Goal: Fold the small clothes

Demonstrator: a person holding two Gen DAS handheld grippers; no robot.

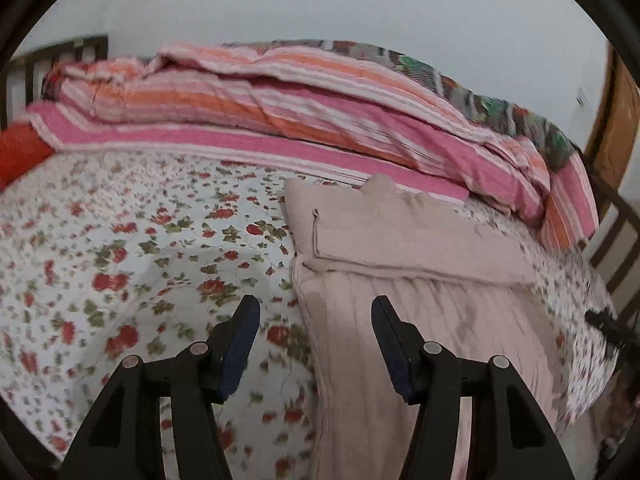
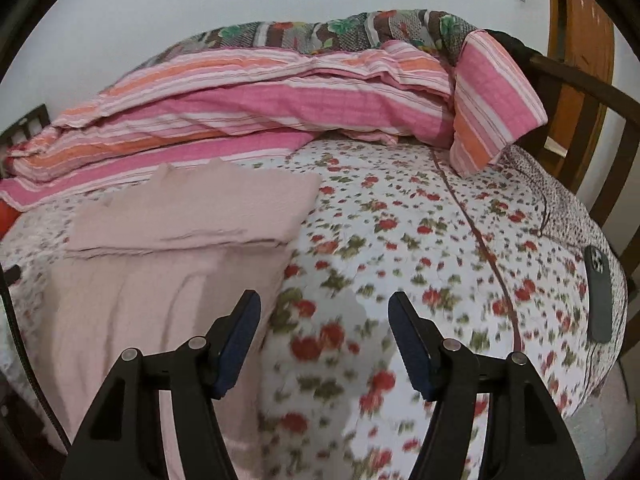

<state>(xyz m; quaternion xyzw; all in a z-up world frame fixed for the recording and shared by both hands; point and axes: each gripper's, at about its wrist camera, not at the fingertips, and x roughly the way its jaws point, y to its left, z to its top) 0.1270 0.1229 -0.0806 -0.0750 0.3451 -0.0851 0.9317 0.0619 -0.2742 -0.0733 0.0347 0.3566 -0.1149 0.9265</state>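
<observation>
**Both hand-held grippers released above a partly folded pink garment on the bed**

The left hand-held gripper [image 1: 316, 306] stood with its jaws apart and nothing between the blue pads. It hung over the left edge of the pink garment [image 1: 400, 288], one finger above the floral bedsheet [image 1: 120, 248] and the other above the pink fabric. No contact with the cloth was visible.

The right hand-held gripper [image 2: 325, 302] was likewise released, jaws apart and empty. It hung over the garment's right edge, with its left finger above the pink garment [image 2: 160, 280] and its right finger above the floral bedsheet [image 2: 400, 232].

The garment lay on the bedsheet at the near side of the bed, between the two grippers. Its far part was folded back over itself into a flat layered panel, the fold's edge running across the cloth. Its near part, ribbed in texture, lay in a single layer and ran toward the near edge of the bed.

A striped pink-and-orange quilt [image 1: 280, 112] was bundled along the far side of the bed, just beyond the garment, with a multicoloured patterned blanket [image 2: 340, 30] behind it. A dark phone [image 2: 600, 294] lay on the bedsheet at the far right, well apart from the garment. A wooden bed frame [image 2: 592, 92] rose on the right.
</observation>
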